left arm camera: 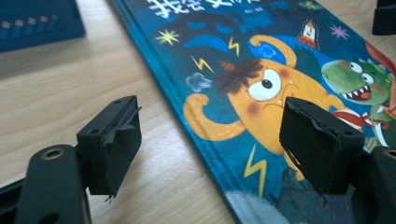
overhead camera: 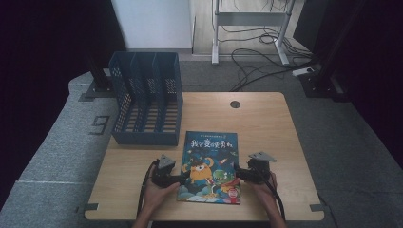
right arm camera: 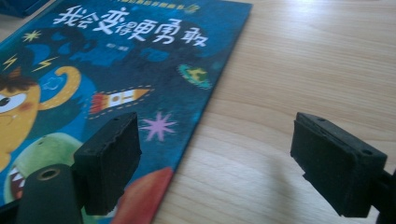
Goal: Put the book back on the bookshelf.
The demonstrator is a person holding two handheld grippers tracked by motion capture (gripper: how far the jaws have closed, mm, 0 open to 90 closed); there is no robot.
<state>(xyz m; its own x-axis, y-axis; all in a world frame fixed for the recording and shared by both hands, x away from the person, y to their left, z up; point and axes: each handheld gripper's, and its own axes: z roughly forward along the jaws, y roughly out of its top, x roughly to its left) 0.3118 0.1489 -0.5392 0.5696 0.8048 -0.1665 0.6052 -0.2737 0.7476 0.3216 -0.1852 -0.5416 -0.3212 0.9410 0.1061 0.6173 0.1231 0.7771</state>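
Note:
A blue picture book (overhead camera: 209,156) with an orange monster and a green dinosaur on its cover lies flat on the wooden table (overhead camera: 266,118), near the front edge. My left gripper (overhead camera: 179,179) is open at the book's left edge; in the left gripper view its jaws straddle the spine of the book (left arm camera: 261,70). My right gripper (overhead camera: 236,172) is open at the book's right edge; in the right gripper view one jaw hangs over the book cover (right arm camera: 126,60) and the other over bare wood. Nothing is held by either gripper (left arm camera: 210,144) (right arm camera: 215,163).
A dark blue mesh file holder (overhead camera: 148,97) with three slots stands at the table's back left, just behind the book. A round cable hole (overhead camera: 235,104) sits near the back edge. Bare wood lies to the right of the book. Cables run over the floor beyond the table.

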